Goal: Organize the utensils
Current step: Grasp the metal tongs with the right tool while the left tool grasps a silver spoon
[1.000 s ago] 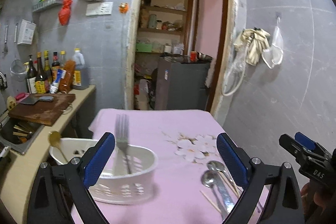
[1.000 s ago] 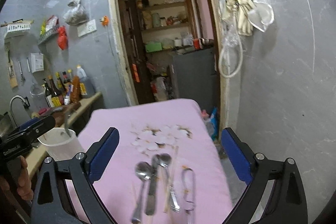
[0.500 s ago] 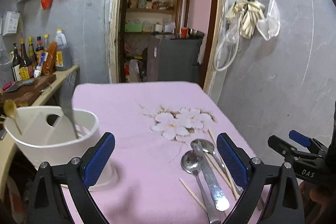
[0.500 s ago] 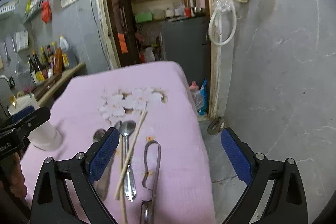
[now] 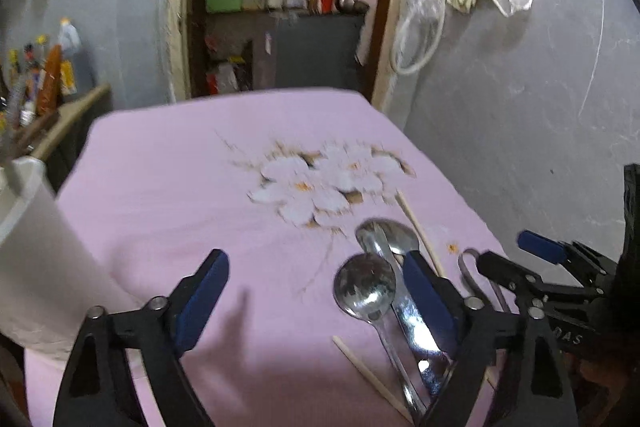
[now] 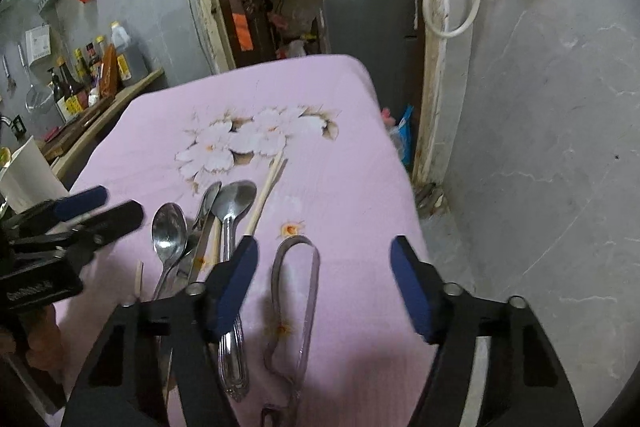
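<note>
Spoons lie beside tongs, under open right hand-held gripper.

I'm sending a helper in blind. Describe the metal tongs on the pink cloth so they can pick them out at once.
Start at the white flower print on the pink tablecloth and come toward the near edge. The tongs lie right of the bundle of spoons and chopsticks, apart from it, between the open right gripper's fingers. Unlike their neighbours, they are a bent metal loop.
</note>
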### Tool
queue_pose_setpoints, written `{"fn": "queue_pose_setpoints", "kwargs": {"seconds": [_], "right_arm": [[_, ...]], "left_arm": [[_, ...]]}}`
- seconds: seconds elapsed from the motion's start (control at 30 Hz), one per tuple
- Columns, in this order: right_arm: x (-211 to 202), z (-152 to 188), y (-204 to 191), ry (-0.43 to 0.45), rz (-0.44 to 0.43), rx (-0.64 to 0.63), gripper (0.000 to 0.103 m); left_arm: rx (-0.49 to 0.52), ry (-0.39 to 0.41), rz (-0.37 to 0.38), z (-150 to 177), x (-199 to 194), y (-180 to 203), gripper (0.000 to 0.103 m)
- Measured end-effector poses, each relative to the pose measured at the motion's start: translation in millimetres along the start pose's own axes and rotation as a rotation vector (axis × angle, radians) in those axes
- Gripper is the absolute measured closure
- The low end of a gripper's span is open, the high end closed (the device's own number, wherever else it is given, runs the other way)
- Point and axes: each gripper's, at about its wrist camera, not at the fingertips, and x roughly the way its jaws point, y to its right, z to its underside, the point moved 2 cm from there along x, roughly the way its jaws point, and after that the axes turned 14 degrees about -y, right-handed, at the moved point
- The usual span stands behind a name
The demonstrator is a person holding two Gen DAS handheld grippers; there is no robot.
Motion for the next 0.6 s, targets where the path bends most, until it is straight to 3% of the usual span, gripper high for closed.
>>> {"fn": "queue_pose_setpoints", "kwargs": {"seconds": [0.1, 0.27, 0.6], "right_arm": [[8.6, -0.8, -5.9, -0.029, -0.01, -0.015, 0.056], [18.6, -2.8, -12.6, -0.065, 0.015, -0.022, 0.062], [17.1, 1.4, -23.5, -0.101, 0.09, -0.04, 0.067]], "left_arm": [[0.006, -0.068, 0.037, -1.3, 15.5, -0.1, 0.034], [0.008, -0.152, 0.08, 0.2, 33.2, 1.1, 0.058], [-0.002, -0.177, 0.099, 0.3, 39.2, -0.1, 0.069]]}}
